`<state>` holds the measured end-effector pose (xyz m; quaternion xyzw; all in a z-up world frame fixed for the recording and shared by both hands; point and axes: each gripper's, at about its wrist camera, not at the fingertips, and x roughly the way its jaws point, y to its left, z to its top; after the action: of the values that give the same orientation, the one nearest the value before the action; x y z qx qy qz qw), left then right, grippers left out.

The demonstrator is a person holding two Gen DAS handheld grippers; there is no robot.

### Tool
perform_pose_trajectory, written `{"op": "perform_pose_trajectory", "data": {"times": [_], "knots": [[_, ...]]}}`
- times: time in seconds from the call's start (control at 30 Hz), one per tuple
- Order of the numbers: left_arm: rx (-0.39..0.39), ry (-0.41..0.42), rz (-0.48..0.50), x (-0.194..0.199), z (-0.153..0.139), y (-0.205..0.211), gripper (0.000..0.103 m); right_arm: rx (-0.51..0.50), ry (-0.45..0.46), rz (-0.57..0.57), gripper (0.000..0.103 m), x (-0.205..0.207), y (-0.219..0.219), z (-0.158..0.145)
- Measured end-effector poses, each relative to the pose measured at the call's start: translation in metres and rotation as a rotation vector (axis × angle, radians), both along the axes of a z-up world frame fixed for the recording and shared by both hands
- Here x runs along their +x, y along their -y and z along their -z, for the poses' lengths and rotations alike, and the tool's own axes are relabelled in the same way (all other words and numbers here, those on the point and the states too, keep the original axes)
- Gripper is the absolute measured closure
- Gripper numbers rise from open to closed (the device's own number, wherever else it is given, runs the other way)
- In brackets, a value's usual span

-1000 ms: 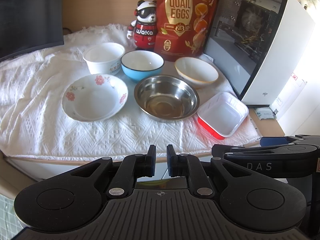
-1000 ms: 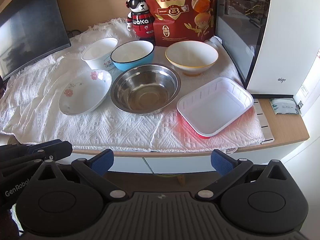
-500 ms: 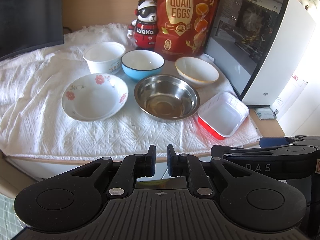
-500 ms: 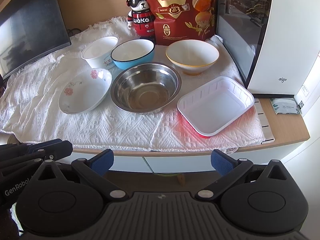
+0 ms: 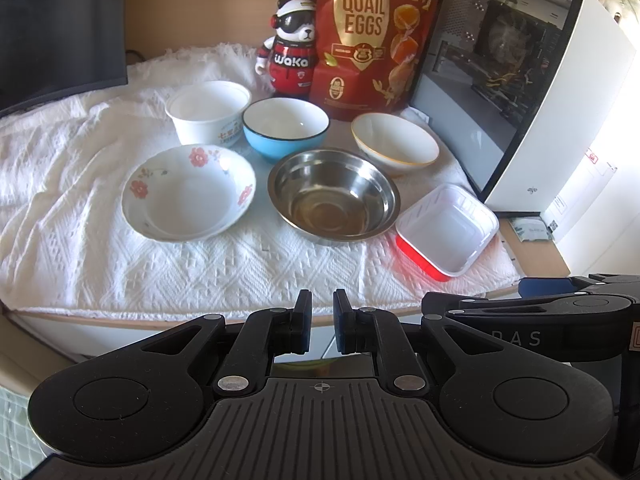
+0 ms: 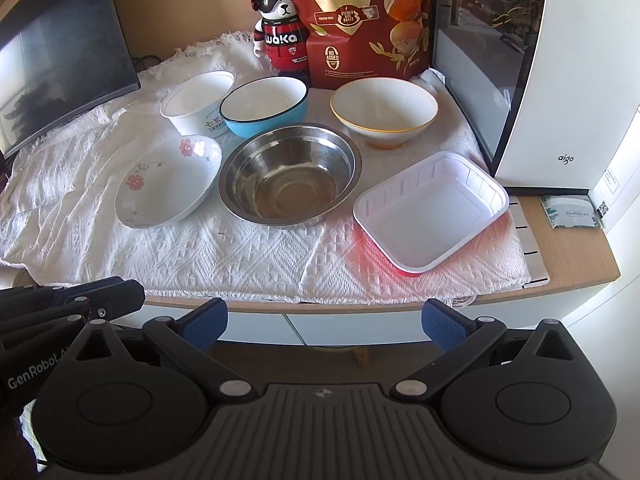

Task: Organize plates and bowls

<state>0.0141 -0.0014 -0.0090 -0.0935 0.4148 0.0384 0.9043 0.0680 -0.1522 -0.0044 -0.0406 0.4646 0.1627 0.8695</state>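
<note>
Several dishes sit on a white cloth (image 5: 80, 240): a flowered shallow bowl (image 5: 188, 192), a steel bowl (image 5: 334, 198), a white cup-shaped bowl (image 5: 208, 110), a blue bowl (image 5: 286, 126), a white bowl with a yellow rim (image 5: 394, 142) and a red-and-white rectangular tray (image 5: 448, 232). My left gripper (image 5: 322, 322) hangs shut and empty in front of the table edge. My right gripper (image 6: 324, 324) stands open and empty, also short of the edge, facing the steel bowl (image 6: 290, 174) and the tray (image 6: 430, 210).
At the back stand a panda figure (image 5: 290, 60) and a red quail-egg bag (image 5: 372, 36). A white computer case (image 5: 520, 92) walls off the right side, a dark monitor (image 6: 60, 52) the left. A small packet (image 6: 570, 212) lies on bare wood at the right.
</note>
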Motion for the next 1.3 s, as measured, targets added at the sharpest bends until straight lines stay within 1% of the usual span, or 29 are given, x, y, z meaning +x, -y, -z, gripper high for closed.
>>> {"op": "perform_pose_trajectory", "data": {"times": [0.23,0.37,0.43,0.57,0.63,0.73,0.8,0.83,0.9,0.97,1.07,1.1,1.17,1.2,1.23,1.3], "knots": [[-0.005,-0.001,-0.003,0.002,0.002,-0.002,0.09,0.003,-0.004,0.006,0.0,0.004,0.0,0.002],[-0.036,-0.008,-0.019,0.009,0.004,-0.011,0.09,0.001,0.01,-0.004,0.0,0.006,-0.001,0.003],[-0.067,-0.013,-0.03,0.015,0.004,-0.018,0.09,-0.006,0.057,-0.018,0.0,0.007,-0.002,0.002],[-0.095,-0.007,-0.035,0.032,0.006,-0.032,0.09,-0.003,0.204,-0.024,0.0,0.012,-0.004,-0.005],[-0.122,0.007,-0.03,0.043,0.01,-0.042,0.09,-0.022,0.276,-0.028,0.0,0.018,-0.007,-0.006],[-0.181,0.022,-0.013,0.061,0.021,-0.061,0.09,-0.096,0.35,-0.037,0.0,0.032,-0.018,-0.002],[-0.183,0.023,0.018,0.074,0.029,-0.072,0.09,-0.184,0.395,-0.016,0.0,0.044,-0.029,0.006],[-0.184,0.01,0.031,0.08,0.034,-0.077,0.09,-0.224,0.412,-0.01,0.0,0.05,-0.034,0.01],[-0.204,-0.033,0.03,0.093,0.044,-0.09,0.09,-0.27,0.407,-0.032,0.0,0.063,-0.041,0.019],[-0.218,-0.068,0.022,0.104,0.053,-0.101,0.09,-0.264,0.379,-0.069,0.0,0.075,-0.048,0.023],[-0.239,-0.076,0.038,0.115,0.062,-0.117,0.09,-0.252,0.35,-0.089,0.0,0.088,-0.058,0.025],[-0.255,-0.072,0.044,0.117,0.063,-0.123,0.09,-0.259,0.338,-0.082,0.0,0.094,-0.062,0.026],[-0.289,-0.061,0.049,0.122,0.066,-0.137,0.09,-0.281,0.305,-0.023,0.0,0.107,-0.066,0.03],[-0.297,-0.059,0.041,0.125,0.068,-0.145,0.09,-0.284,0.274,0.003,0.0,0.116,-0.068,0.032],[-0.299,-0.062,0.027,0.128,0.07,-0.151,0.09,-0.271,0.237,0.005,0.0,0.122,-0.069,0.032],[-0.314,-0.079,-0.001,0.133,0.075,-0.161,0.09,-0.194,0.197,-0.008,0.0,0.128,-0.068,0.03]]}}
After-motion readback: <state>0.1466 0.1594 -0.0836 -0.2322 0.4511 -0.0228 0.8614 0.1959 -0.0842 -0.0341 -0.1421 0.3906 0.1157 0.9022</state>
